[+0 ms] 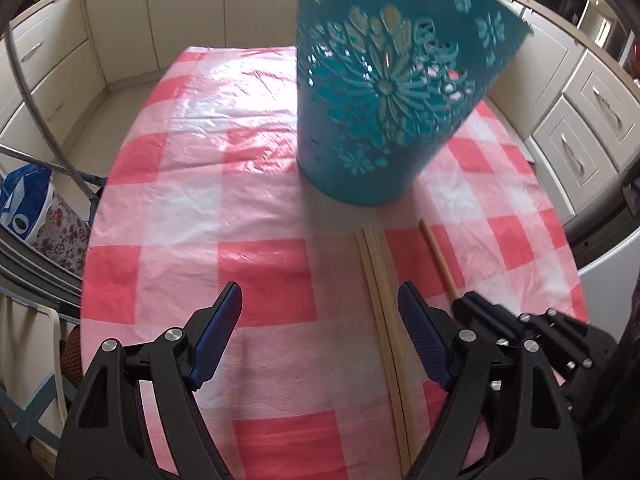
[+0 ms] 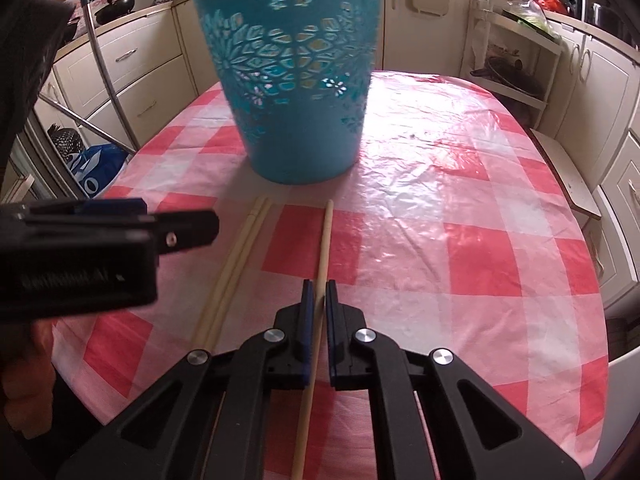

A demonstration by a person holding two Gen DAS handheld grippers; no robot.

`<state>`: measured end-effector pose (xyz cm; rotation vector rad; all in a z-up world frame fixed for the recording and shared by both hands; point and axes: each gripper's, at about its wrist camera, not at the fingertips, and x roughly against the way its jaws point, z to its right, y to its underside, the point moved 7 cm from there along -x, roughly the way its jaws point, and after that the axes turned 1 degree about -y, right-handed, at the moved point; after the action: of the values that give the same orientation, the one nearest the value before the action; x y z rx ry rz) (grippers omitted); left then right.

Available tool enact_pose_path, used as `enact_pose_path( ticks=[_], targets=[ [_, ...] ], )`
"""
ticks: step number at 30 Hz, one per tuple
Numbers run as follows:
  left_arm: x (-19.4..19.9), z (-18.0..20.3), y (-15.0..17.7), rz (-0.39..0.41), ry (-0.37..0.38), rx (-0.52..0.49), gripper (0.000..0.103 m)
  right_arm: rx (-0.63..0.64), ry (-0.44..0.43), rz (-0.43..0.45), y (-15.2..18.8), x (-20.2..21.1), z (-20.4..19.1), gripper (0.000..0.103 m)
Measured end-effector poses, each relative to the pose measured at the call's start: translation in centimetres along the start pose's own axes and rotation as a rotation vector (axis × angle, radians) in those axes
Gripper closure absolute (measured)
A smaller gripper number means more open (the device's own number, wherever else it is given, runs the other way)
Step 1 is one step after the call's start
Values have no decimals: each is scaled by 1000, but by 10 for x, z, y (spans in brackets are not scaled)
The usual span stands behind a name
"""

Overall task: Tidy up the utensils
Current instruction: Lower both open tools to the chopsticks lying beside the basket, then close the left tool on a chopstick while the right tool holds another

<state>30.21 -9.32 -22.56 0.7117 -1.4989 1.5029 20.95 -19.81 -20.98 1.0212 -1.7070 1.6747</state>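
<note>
A teal cut-out plastic bucket stands upright on the pink checked tablecloth. In front of it lie a pale pair of chopsticks and, to their right, a single darker wooden chopstick. My right gripper is shut on the single chopstick, partway along its length. My left gripper is open wide over the cloth. The pale pair runs just inside its right finger, untouched.
Cream cabinets and drawers ring the table. A metal frame and a blue bag sit off the left edge, an open shelf rack at the far right. A hand holds the left gripper.
</note>
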Motion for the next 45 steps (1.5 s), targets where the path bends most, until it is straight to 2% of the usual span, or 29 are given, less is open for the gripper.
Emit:
enact_pose_path(
  ticks=[5,9,16,23,27,28,31,35,45],
  targets=[
    [-12,3,5,-28,2,-4,27,-23,-4,-6,2,1,12,97],
    [-14,7,6,-19,-26,-31,27,-29,-10,-12,3,3,14,97],
    [-14,1,6,-7,-71,-58,39,-36,-18,-18,3,3,17,97],
    [-12,-6,2,-2,-73,-49,43,-41,-23,-22,3,3,17,97],
    [-12,0,1,4,-66,-69,60,-32,-19,-24,3,3,16,97],
    [-12,-1,0,1,-58,-63,61,-32,-18,-24,3,3,16,97],
    [-7,-10,-3,0,-22,-11,61,-36,-21,-24,3,3,16,97],
    [-5,-20,-7,5,-29,14,61,-36,-21,-24,3,3,16,97],
    [-12,-10,-2,-14,-35,-17,61,-33,-19,-23,3,3,16,96]
  ],
)
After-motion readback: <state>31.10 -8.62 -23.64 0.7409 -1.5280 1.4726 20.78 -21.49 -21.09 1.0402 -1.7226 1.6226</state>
